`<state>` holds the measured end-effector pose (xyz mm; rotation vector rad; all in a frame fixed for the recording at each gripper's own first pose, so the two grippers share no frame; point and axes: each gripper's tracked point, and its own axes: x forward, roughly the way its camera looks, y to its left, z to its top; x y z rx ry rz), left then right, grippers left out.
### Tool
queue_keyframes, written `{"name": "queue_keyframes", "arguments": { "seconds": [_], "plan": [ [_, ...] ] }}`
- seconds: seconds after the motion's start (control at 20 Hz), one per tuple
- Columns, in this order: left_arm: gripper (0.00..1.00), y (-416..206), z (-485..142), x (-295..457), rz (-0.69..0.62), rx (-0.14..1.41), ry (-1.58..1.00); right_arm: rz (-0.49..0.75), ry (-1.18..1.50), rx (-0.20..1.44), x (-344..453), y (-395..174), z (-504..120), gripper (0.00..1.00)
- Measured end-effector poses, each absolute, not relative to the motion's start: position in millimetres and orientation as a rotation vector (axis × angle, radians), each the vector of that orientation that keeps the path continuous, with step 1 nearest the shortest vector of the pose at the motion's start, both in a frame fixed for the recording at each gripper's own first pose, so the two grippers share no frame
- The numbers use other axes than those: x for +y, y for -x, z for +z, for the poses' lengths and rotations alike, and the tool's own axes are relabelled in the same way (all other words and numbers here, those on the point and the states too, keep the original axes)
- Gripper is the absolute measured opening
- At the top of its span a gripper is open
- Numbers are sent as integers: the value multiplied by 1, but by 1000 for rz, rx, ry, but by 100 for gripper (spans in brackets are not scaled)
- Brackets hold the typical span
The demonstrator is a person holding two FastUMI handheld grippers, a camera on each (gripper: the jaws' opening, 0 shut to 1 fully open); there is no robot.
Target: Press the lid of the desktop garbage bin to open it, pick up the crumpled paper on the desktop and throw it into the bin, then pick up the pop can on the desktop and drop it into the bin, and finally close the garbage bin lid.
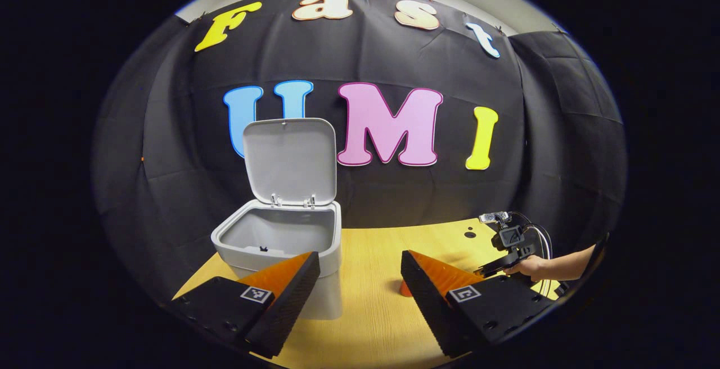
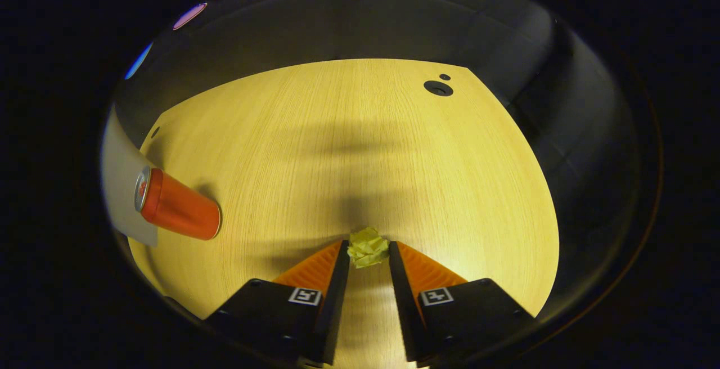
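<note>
On the desk [image 2: 349, 133] stand one garbage bin [image 1: 281, 242] with its lid [image 1: 291, 160] raised upright, one pop can [image 2: 179, 206] beside the bin, and one crumpled paper [image 2: 367, 247]. The right claw [image 2: 367, 252] has a tip on either side of the paper, seemingly clamped on it, well apart from the can. The left claw [image 1: 360, 265] hangs with its tips apart just before the bin, nothing between them.

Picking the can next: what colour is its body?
Orange-red, with a silver top; the pop can shows best in the right gripper view, standing on the desk.
</note>
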<state>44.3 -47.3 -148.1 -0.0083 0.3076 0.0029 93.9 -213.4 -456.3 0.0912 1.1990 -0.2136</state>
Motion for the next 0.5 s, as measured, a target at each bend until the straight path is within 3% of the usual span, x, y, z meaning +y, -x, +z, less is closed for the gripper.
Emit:
{"name": "queue_keyframes", "arguments": {
  "seconds": [0.05,0.1,0.5],
  "plan": [
    [98,-44,-147,-49,-5,305,14,-209,-90,1186,-212,-95,-452,29],
    [98,-43,-148,-51,-13,301,18,-206,-88,1170,-211,-98,-447,43],
    [98,-33,-143,-47,-27,272,9,-114,-102,992,-189,-121,-355,43]
  ]
}}
